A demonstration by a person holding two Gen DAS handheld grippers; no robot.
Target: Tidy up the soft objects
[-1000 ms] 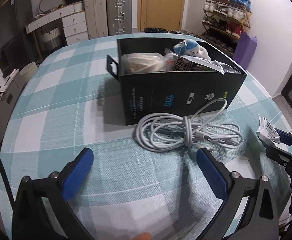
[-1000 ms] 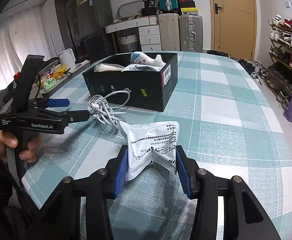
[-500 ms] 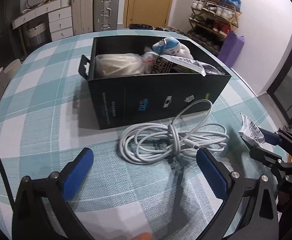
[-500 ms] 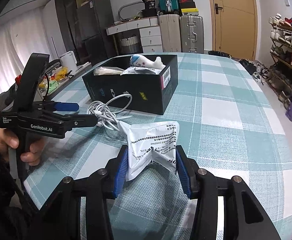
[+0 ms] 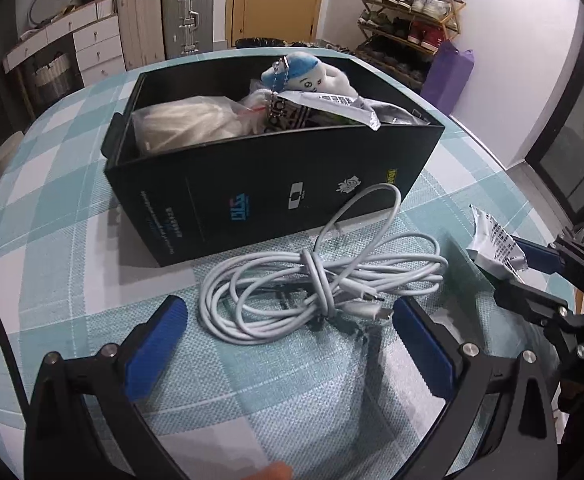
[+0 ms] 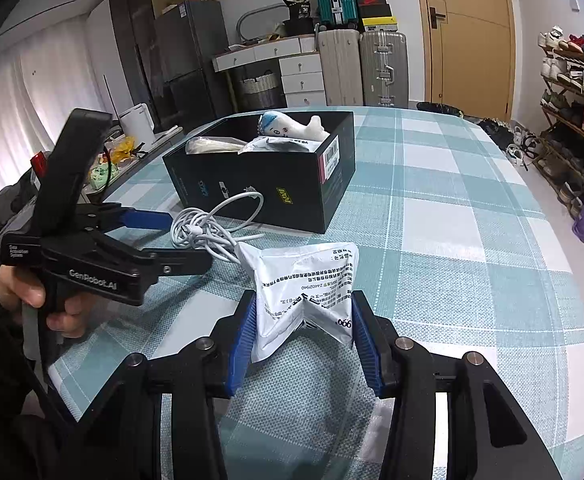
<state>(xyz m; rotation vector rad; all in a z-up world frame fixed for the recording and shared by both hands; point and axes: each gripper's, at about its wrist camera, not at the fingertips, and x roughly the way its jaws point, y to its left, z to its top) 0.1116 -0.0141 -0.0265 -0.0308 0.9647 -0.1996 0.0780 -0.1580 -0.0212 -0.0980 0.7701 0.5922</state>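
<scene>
My right gripper (image 6: 304, 320) is shut on a white printed soft packet (image 6: 308, 284), which is creased between the blue pads and held just above the table. The same packet (image 5: 496, 240) shows at the right edge of the left wrist view. My left gripper (image 5: 287, 320) is open, its blue pads spread on either side of the near edge of a coiled white cable (image 5: 320, 288) lying on the cloth. Behind the cable stands an open black box (image 5: 275, 188) holding a blue-and-white plush toy (image 5: 312, 76), a bagged cream item (image 5: 187, 124) and printed packets.
The table has a teal-and-white checked cloth (image 6: 452, 208). A person's hand (image 6: 23, 292) grips the left tool at the table's near left edge. Suitcases (image 6: 372, 68), drawers and a shoe rack (image 6: 572, 92) stand beyond the table.
My left gripper has moved closer to the cable and box, so both appear larger and the cable now lies between its pads. The right gripper and its packet have stayed still.
</scene>
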